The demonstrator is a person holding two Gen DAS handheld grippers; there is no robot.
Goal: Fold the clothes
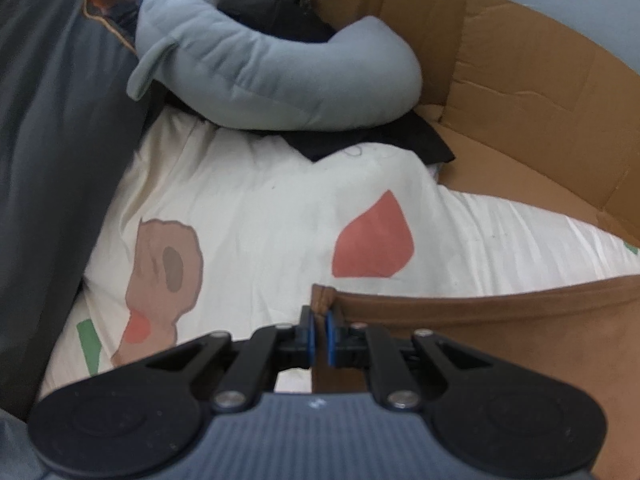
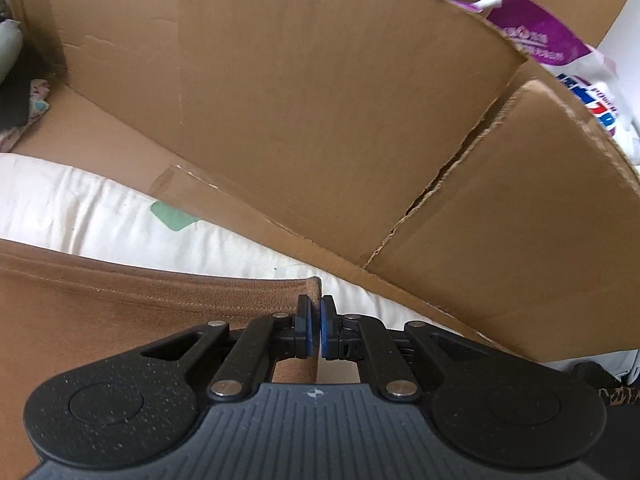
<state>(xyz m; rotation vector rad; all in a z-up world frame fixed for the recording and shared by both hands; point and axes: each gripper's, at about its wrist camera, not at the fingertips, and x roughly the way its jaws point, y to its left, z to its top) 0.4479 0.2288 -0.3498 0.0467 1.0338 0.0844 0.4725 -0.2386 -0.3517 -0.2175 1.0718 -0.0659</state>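
A brown garment lies over a white printed bed sheet. My left gripper is shut on the garment's left corner, whose hem runs off to the right. In the right wrist view the same brown garment stretches to the left. My right gripper is shut on its right corner. The hem looks taut between the two grippers. The garment's lower part is hidden behind the gripper bodies.
A grey curved pillow and a black cloth lie at the far end of the sheet. A dark grey cover rises on the left. Flattened cardboard stands along the right side. A purple and white bag sits behind it.
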